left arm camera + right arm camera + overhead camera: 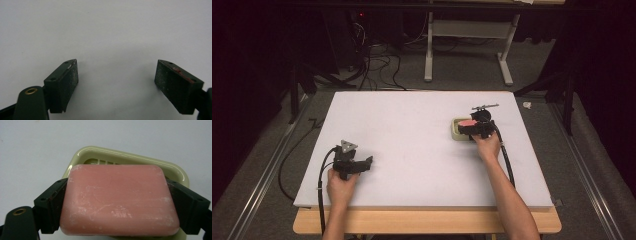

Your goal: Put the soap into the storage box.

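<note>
A pink bar of soap (120,200) sits between the jaws of my right gripper (120,206), which is shut on its two short ends. Just under the bar lies a pale green soap dish (130,157) with a slotted floor; whether the soap touches the dish I cannot tell. From above, the right gripper (475,128) is over the soap dish (455,131) at the right middle of the white table, with the pink soap (469,122) showing. My left gripper (362,164) rests near the front left, and its jaws (116,85) stand wide open over bare table.
The white table top (412,135) lies on a wooden board with its front edge close to the hands. Cables trail from both grippers off the front. Beyond the far edge are a grey floor, loose cables and a white stand's legs (467,50).
</note>
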`<action>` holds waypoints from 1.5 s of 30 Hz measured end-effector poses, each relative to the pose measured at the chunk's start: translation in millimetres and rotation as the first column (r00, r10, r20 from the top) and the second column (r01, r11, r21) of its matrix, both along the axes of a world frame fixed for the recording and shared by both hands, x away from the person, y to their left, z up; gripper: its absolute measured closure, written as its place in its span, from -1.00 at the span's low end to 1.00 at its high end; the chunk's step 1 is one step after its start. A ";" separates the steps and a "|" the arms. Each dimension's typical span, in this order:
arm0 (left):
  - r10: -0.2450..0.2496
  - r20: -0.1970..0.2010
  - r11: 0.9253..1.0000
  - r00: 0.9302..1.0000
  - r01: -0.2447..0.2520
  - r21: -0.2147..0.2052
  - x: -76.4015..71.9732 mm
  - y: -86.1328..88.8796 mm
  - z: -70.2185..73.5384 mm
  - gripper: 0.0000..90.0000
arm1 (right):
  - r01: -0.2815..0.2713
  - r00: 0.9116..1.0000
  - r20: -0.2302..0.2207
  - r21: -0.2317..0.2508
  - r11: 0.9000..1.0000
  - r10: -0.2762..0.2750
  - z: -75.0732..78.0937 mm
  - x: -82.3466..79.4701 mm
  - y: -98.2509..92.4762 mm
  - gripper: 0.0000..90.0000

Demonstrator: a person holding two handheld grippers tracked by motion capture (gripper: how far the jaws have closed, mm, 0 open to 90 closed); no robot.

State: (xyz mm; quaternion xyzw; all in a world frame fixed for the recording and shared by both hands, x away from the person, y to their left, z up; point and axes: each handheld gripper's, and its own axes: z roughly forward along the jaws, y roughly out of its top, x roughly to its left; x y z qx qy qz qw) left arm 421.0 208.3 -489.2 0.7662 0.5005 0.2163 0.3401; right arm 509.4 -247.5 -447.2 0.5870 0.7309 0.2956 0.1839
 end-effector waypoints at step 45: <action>0.000 -0.001 1.000 1.000 0.000 -0.001 0.1 0.1 0.0 -0.56 | -0.046 0.987 0.159 0.056 0.997 0.036 38.0 -42.3 -13.9 -0.67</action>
